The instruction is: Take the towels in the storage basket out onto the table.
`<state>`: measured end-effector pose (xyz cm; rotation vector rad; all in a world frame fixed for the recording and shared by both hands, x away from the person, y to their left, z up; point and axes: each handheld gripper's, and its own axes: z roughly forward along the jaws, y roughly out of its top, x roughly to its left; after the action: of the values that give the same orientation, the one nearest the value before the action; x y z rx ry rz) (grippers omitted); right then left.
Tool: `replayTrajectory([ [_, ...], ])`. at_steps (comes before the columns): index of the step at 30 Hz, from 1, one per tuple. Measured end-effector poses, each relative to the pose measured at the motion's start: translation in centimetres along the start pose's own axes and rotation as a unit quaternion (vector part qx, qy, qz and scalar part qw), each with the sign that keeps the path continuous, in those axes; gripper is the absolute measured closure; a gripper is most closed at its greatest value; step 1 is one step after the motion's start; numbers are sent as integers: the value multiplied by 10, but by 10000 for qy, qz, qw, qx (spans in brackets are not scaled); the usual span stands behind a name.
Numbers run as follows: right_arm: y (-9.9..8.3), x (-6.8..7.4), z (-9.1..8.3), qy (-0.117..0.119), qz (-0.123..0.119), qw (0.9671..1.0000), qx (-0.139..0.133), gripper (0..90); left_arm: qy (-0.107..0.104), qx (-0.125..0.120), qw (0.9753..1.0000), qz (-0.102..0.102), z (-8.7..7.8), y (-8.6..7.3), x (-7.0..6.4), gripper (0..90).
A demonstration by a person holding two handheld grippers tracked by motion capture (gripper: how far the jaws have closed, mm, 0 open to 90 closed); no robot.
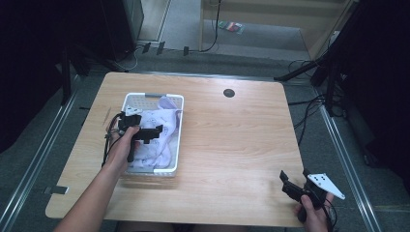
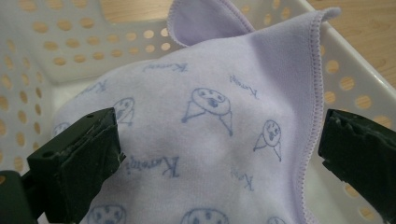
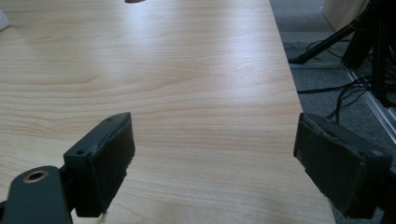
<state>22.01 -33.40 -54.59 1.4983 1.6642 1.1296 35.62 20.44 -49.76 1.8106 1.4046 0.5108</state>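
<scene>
My left gripper [image 1: 153, 131] is wide open over the purple cloth [image 2: 210, 140] in the white basket [image 1: 145, 99] near the desk's left edge. My right gripper [image 1: 293, 178], also wide, waits at the near right corner.

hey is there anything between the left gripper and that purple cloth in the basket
Nothing visible. The left gripper is open right over the cloth, which shows bare between its jaws in the left gripper view. The cloth lies in the white basket, one corner up against the wall, and nothing lies on top of it.
</scene>
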Motion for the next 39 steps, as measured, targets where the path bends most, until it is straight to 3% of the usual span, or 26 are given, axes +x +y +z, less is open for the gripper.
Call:
replayTrajectory([
  [3,0,0,0,3,0,10000,0,126,125,194,9994,239,6,-3,-4,0],
  [9,0,0,0,-2,-1,10000,1,126,153,559,9979,296,17,-8,-2,0],
  [12,0,0,0,-7,-7,10000,9,125,164,804,9960,342,22,-10,-2,0],
  [16,0,0,0,-13,-13,10000,9,126,382,1108,9923,414,29,-13,-6,0],
  [21,0,0,0,-6,-23,10000,9,125,459,1222,9897,589,32,-13,-9,0],
  [24,0,0,0,-3,-21,10000,11,126,540,1301,9862,869,35,-16,-12,0],
  [29,0,0,0,-5,-23,10000,12,126,692,1331,9857,769,38,-16,-16,12],
  [32,0,0,0,-3,-30,10000,19,126,780,1281,9864,665,36,-16,-15,75],
  [34,0,0,0,-9,-32,10000,14,127,834,1196,9874,611,34,-16,-14,216],
  [35,0,0,0,-9,-32,10000,14,127,864,1157,9876,614,32,-16,-13,216],
  [36,0,0,0,-9,-35,10000,14,127,871,1125,9879,620,31,-16,-12,306],
  [37,0,0,0,-9,-35,10000,14,127,877,1080,9885,595,30,-17,-11,306],
  [38,0,0,0,-6,-34,10000,19,127,901,1105,9879,609,29,-16,-9,398],
  [39,0,0,0,-6,-34,10000,19,127,924,1077,9883,567,28,-16,-8,398],
])
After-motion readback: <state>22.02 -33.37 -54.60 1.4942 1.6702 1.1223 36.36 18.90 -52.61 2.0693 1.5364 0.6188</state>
